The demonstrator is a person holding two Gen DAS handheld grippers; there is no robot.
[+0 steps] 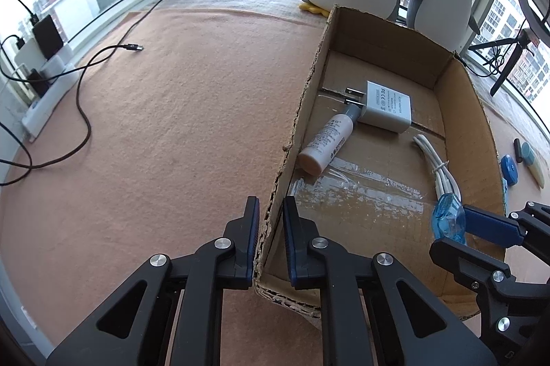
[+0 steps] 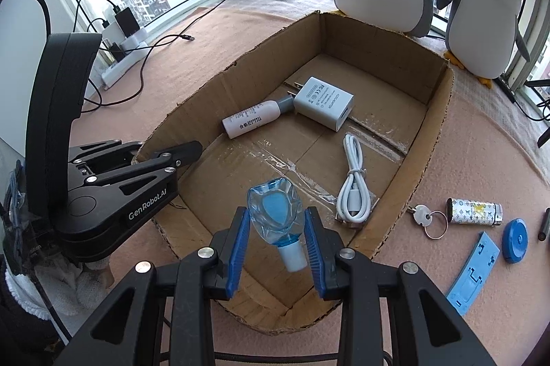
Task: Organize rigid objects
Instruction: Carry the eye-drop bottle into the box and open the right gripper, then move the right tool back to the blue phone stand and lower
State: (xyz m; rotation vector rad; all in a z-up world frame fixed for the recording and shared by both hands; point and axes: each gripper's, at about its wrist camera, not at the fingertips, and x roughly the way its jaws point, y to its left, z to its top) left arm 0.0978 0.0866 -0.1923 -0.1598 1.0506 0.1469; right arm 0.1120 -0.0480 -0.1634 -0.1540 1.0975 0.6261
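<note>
The right gripper's [image 2: 275, 230] fingers are pinching a small clear blue bottle [image 2: 275, 211] over the cardboard box [image 2: 431, 139], while the left gripper's [image 1: 271, 230] fingers are clamping the box wall at nine o'clock.

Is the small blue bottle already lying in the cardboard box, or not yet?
Not yet. The blue bottle is held between the right gripper fingers above the cardboard box floor, cap toward the camera.

Matt, ragged-edged cardboard box [image 2: 436, 111] with glossy tape across its floor; inside at twelve o'clock a smooth white plastic charger [image 2: 325, 103]; clear glossy blue plastic bottle [image 2: 275, 211]; fuzzy matt felt mat [image 1: 178, 111]; shiny metal key [image 2: 423, 216] at three o'clock
</note>
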